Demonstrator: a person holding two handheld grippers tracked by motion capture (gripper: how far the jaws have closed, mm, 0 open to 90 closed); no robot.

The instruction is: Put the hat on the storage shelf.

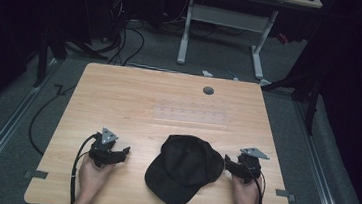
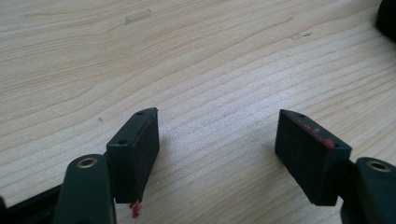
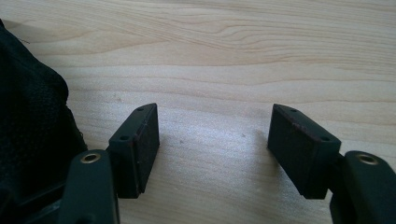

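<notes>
The black cap (image 1: 184,169) lies on the near middle of the wooden table (image 1: 169,101), between the two grippers — the left gripper (image 1: 123,151) well to its left, the right gripper (image 1: 227,161) just beside its right edge. Around the table is grey floor (image 1: 164,50) with cables and a white-legged desk (image 1: 224,21) beyond. Both hands rest low at the near edge — jaws wide, nothing between them.

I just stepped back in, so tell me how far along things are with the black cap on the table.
Nothing looks done yet: the black fabric baseball cap lies flat on the light wooden table. In hand: the left tool and right tool rest open either side of it, empty. Grasping and handling the cap remains.
</notes>
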